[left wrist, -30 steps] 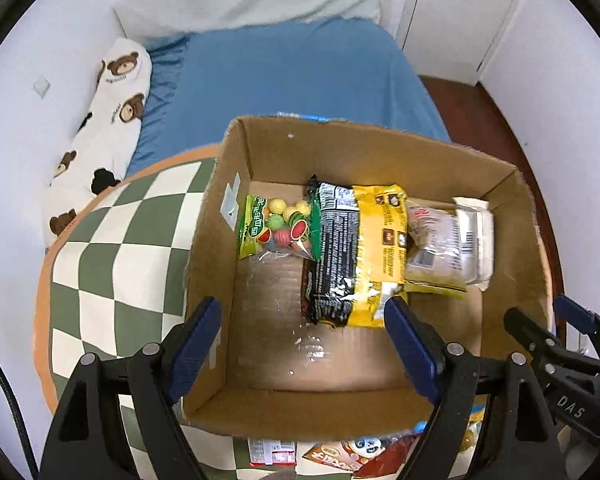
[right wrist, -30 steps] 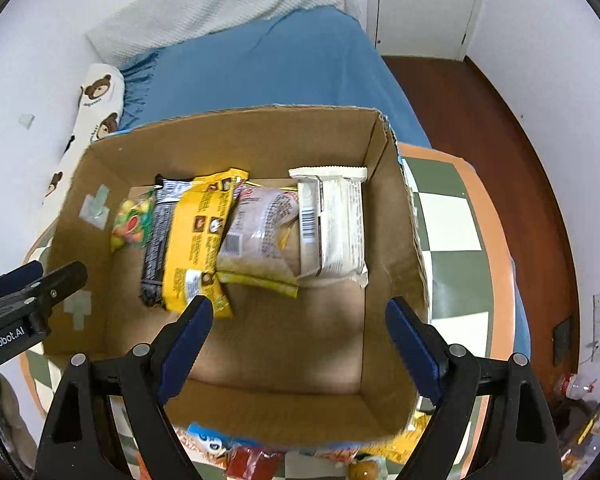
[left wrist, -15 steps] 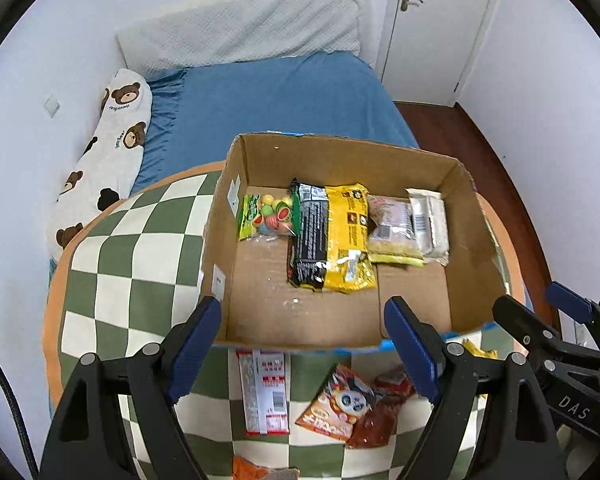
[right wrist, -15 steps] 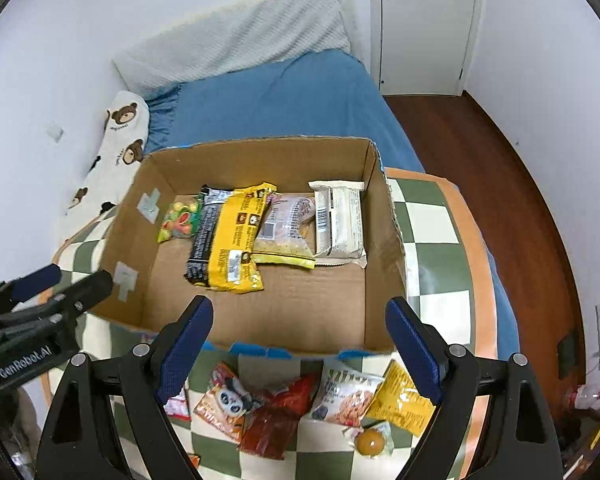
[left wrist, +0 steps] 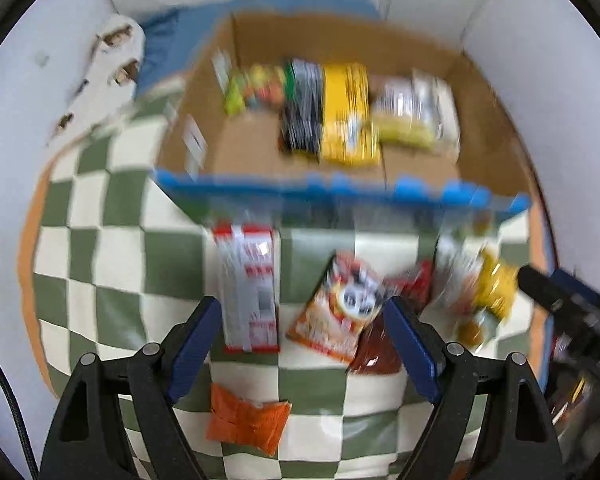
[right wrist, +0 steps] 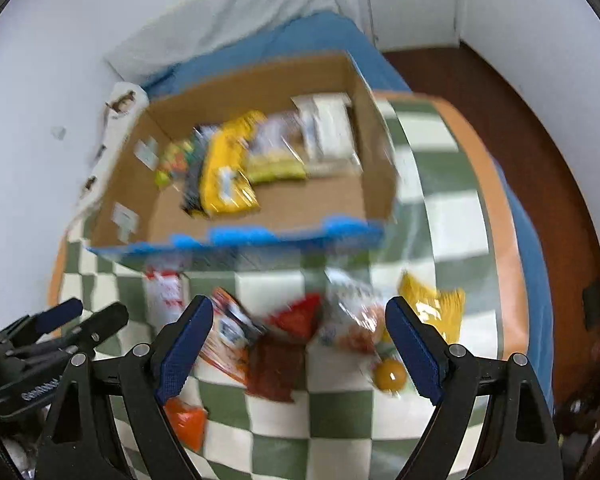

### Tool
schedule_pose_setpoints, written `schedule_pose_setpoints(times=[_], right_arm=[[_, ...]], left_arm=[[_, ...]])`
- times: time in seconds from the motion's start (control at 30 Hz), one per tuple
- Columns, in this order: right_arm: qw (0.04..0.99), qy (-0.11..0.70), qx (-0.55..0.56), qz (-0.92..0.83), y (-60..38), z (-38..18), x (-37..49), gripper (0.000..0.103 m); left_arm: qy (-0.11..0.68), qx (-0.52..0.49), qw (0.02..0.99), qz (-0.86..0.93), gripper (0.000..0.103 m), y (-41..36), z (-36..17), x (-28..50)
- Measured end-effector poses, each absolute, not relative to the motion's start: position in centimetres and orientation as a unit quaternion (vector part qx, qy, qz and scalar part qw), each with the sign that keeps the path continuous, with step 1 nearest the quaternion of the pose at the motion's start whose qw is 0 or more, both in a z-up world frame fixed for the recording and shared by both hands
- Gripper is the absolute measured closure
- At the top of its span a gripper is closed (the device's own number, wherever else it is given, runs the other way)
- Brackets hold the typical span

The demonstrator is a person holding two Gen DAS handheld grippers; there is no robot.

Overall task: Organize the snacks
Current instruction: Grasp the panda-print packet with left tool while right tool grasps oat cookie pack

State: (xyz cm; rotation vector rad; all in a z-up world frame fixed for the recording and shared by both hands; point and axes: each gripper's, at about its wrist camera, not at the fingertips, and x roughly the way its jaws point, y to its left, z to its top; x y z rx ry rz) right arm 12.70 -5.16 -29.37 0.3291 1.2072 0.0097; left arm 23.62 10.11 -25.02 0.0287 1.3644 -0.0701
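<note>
Both frames are being blurred by motion, so fine print on the packets cannot be read. The left gripper (left wrist: 302, 340) is being held with its fingers spread wide and nothing between them; the right gripper (right wrist: 298, 344) is likewise being held wide open and empty. Ahead of both sets of fingers, the cardboard box (left wrist: 492, 116) is being shown already partly filled: a green candy bag (left wrist: 252, 88), a black and yellow packet (left wrist: 328, 116) and clear-wrapped packets (left wrist: 420, 112) are lying in a row against its far wall, while its near floor is bare. The larger share of the work is judged to be outstanding, since several snacks are still lying loose on the checkered worktop (left wrist: 100, 216) between the box and the fingers. A red and white packet (left wrist: 250, 288) is lying just ahead of the left gripper's left finger, a panda packet (left wrist: 340, 304) just ahead of the gap, and a dark red packet (left wrist: 376, 348) against the right finger's inner side, with an orange packet (left wrist: 246, 420) below the gap. In the right wrist view, a yellow packet (right wrist: 432, 308) and a small round yellow item (right wrist: 390, 374) are lying beside the right finger.
</note>
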Motion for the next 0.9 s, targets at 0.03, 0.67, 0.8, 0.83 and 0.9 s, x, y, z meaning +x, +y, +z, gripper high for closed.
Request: schedule_pose_setpoints(times=[0.03,0.67,0.8,0.83,0.9], right_arm=[[0.803,0.573,0.161,0.001,-5.6,-30.6,12.4,0.013],[0.714,0.666,0.212,-0.025,-7.8,-45.0,15.7,0.032],[0.712,0.670,0.209,-0.023,-7.4,-46.2,16.0,0.043],[0.712,0.672,0.203,-0.023,-7.3,-46.3,15.8,0.044],[0.710,0.676,0.198,-0.017,-7.2,-46.4,15.4,0.046]], left_arm=[[0.641,0.026,0.766,-0.030,0.020,9.5,-26.7,23.5],[0.678,0.126,0.723,-0.036,0.044,4.2,-37.5,24.9],[0.701,0.072,0.710,-0.009,0.046,6.3,-38.2,23.6],[0.705,0.063,0.707,-0.004,0.046,6.7,-38.3,23.2],[0.711,0.045,0.701,-0.002,0.046,7.3,-38.6,22.5]])
